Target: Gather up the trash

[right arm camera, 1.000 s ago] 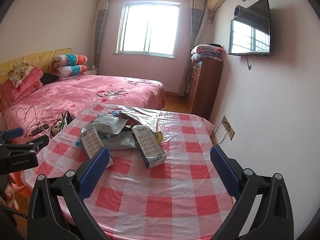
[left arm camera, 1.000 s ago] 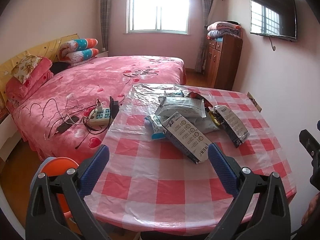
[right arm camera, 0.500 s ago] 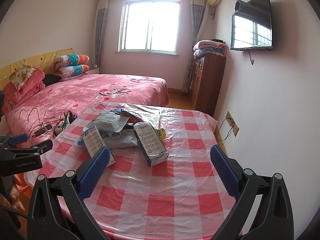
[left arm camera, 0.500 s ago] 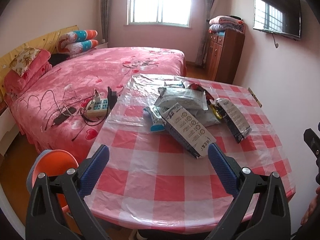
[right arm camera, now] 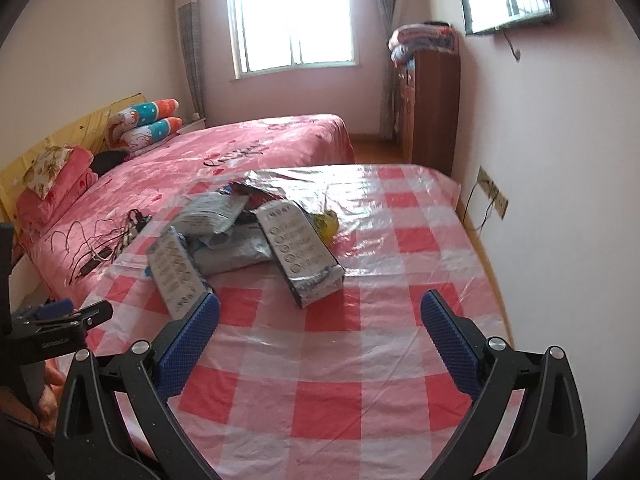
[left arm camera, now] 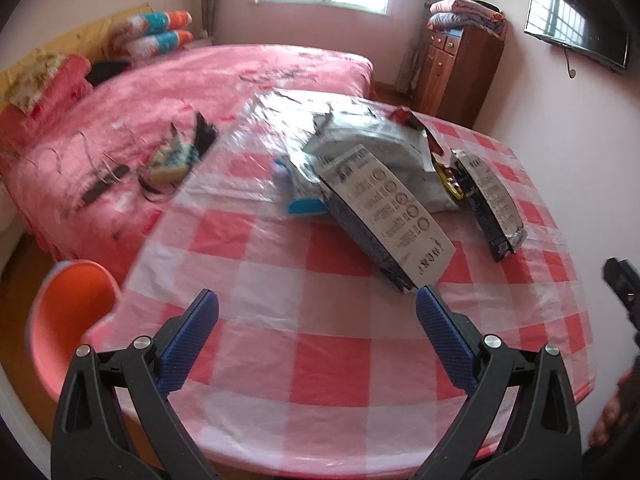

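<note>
Hovering over table (left arm camera: 280, 344): both tongs (spread), wrappers (left arm camera: 384, 208) beyond.

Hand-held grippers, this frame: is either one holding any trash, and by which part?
Nothing is held. The left hand-held gripper and right hand-held gripper are both open above the checkered tablecloth, short of the printed foil pouches.

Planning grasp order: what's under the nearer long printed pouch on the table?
Its far end rests on a grey mailer bag and a blue packet; the near end lies on the tablecloth. Anything beneath is hidden.
</note>
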The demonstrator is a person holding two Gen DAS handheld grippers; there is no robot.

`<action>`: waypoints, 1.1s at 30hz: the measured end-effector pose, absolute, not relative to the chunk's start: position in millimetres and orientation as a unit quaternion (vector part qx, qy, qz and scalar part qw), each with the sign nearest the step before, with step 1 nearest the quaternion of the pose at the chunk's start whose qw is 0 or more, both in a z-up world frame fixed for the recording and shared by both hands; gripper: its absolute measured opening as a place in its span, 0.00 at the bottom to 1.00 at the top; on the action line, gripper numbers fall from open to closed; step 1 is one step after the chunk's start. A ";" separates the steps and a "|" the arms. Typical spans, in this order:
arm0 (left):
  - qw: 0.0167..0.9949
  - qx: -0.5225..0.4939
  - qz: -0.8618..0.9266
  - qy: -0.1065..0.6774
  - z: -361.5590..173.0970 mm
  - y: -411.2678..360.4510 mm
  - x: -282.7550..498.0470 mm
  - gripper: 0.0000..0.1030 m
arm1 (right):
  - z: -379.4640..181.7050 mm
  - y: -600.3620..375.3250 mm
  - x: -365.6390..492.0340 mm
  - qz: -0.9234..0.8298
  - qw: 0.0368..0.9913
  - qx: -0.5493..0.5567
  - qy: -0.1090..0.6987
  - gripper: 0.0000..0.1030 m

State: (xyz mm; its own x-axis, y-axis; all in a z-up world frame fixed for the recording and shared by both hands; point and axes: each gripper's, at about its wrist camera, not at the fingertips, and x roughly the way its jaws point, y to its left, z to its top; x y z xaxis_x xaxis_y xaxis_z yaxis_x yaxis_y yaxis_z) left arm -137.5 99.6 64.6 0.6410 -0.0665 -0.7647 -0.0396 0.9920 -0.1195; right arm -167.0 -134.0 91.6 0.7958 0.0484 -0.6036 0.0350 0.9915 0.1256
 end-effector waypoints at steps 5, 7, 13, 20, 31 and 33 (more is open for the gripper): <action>0.891 -0.088 -0.032 0.443 50.9 90.8 -121.2 0.96 | 70.7 -143.6 -145.7 -0.005 0.938 0.070 0.341 0.96; 0.888 -0.100 -0.043 0.446 49.7 87.1 -114.4 0.96 | 65.1 -144.6 -138.1 -0.012 0.937 0.060 0.344 0.96; 0.879 -0.115 -0.054 0.460 44.6 68.3 -86.4 0.96 | 54.0 -144.2 -115.3 -0.019 0.934 0.038 0.354 0.96; 0.877 -0.113 -0.028 0.467 38.5 50.5 -56.0 0.96 | 48.5 -136.5 -85.7 -0.002 0.931 0.017 0.365 0.96; 0.873 -0.113 0.000 0.475 27.2 45.0 -31.9 0.88 | 37.3 -127.8 -44.1 0.040 0.922 0.025 0.384 0.95; 0.872 -0.118 0.003 0.476 25.9 46.7 -28.5 0.83 | 34.9 -126.7 -38.4 0.050 0.921 0.030 0.385 0.95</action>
